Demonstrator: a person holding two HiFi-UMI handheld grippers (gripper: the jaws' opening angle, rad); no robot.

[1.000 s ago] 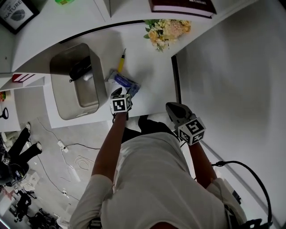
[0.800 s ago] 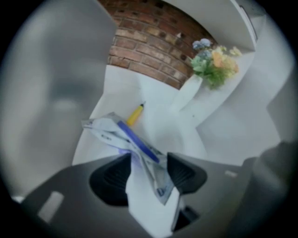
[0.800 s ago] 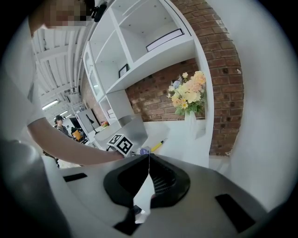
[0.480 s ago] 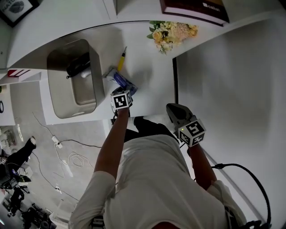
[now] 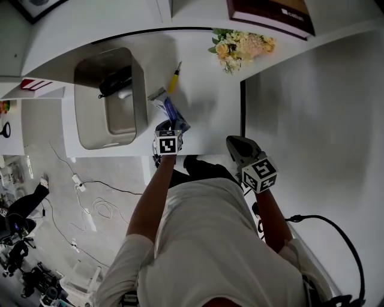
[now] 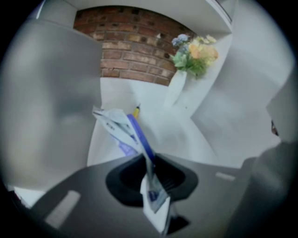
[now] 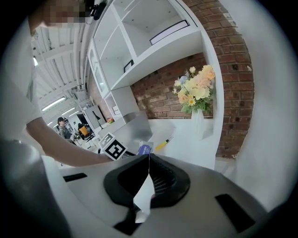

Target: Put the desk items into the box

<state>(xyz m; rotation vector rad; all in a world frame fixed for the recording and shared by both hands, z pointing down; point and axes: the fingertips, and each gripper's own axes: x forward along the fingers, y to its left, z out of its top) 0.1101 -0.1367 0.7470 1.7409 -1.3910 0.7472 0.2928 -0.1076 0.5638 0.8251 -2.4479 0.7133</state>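
Observation:
A blue and white packet [image 5: 168, 110] lies at the desk's front, just right of the grey box [image 5: 139, 102]. My left gripper [image 5: 168, 128] has it between its jaws, which are closing; in the left gripper view the packet [image 6: 125, 131] sticks up out of the pinched pads of the left gripper [image 6: 150, 175]. A yellow pen [image 5: 175, 77] lies behind it. The box holds a dark item [image 5: 115, 83] and something white. My right gripper [image 5: 236, 146] hangs shut and empty off the desk's front right corner; its right gripper view shows the right gripper [image 7: 149, 161] with jaws together.
A vase of flowers [image 5: 242, 44] stands at the desk's back right. A dark red book [image 5: 270, 15] lies on the shelf above. A brick wall [image 6: 130, 51] backs the desk. Cables [image 5: 99, 207] trail over the floor at the left.
My left gripper's jaws have closed in on the packet, and its near end is now pinched between them. The right gripper has stayed where it was.

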